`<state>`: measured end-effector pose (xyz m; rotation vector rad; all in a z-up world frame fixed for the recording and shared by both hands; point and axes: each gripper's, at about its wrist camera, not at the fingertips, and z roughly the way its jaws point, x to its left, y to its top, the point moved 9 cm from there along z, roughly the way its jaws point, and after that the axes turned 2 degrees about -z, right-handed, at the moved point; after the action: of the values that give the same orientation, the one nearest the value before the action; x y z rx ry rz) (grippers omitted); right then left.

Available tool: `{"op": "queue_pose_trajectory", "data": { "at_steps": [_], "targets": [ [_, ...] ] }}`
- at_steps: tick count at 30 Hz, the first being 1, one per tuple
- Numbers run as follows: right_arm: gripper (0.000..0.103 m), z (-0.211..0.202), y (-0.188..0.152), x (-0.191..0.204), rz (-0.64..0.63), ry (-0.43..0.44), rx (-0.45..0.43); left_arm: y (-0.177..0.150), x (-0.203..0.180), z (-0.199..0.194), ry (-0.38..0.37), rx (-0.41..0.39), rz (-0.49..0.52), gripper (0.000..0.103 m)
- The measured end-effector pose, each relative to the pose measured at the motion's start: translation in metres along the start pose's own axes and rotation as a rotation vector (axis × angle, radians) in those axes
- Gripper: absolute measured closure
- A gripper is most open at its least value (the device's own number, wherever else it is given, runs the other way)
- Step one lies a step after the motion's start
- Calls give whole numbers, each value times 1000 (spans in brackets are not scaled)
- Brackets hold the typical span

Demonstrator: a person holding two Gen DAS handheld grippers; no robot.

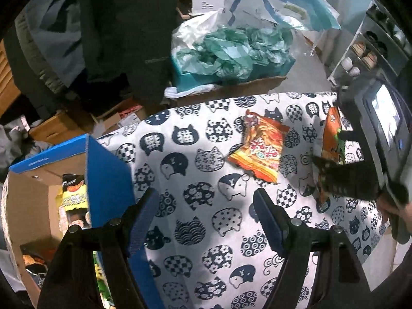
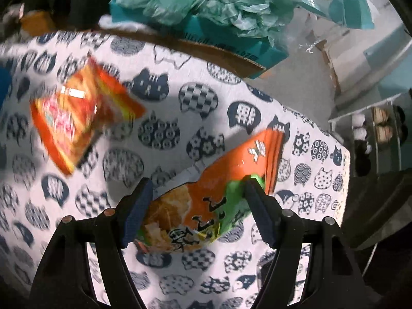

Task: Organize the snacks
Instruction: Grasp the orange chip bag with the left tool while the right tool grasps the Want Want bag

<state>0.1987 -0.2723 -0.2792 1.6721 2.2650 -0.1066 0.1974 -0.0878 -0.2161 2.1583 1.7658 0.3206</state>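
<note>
2 jaws wide: right gripper (image 2: 197, 200) straddles orange snack bag (image 2: 206, 206); left gripper (image 1: 206, 206) empty.

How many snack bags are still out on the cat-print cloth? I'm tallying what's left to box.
2: one orange-red snack bag lying flat mid-cloth, and one orange-green bag between the right hand-held gripper fingers. Others already sit in the blue box, partly hidden.

Navy cat-patterned white tablecloth (image 1: 206, 180), orange-red snack bag (image 1: 258, 146), orange-green snack bag (image 2: 206, 200), blue box (image 1: 108, 170).
</note>
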Motion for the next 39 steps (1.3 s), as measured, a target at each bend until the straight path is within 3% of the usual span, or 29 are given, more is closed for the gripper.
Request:
{"op": "queue_pose_trajectory", "data": {
  "at_steps": [7,14,18,22,31,39],
  "targets": [
    [30,-5,-39,-13,-20,-24,13,2,-20,9,-35,27,15,26],
    [30,-7,-53,-37,116,128,-18,14,-41,20,-81,32,25,23],
    [30,-5,-52,-55,255,231,-59,26,-56,27,-90,26,73,23],
    [29,13,-55,-67,363,312,-35,35,-67,39,-70,24,129,20],
    [29,37,-45,-60,371,339,-27,36,-90,79,-3,60,238,20],
    [30,51,-35,-44,280,278,-24,31,-97,103,32,91,267,20]
  ]
}}
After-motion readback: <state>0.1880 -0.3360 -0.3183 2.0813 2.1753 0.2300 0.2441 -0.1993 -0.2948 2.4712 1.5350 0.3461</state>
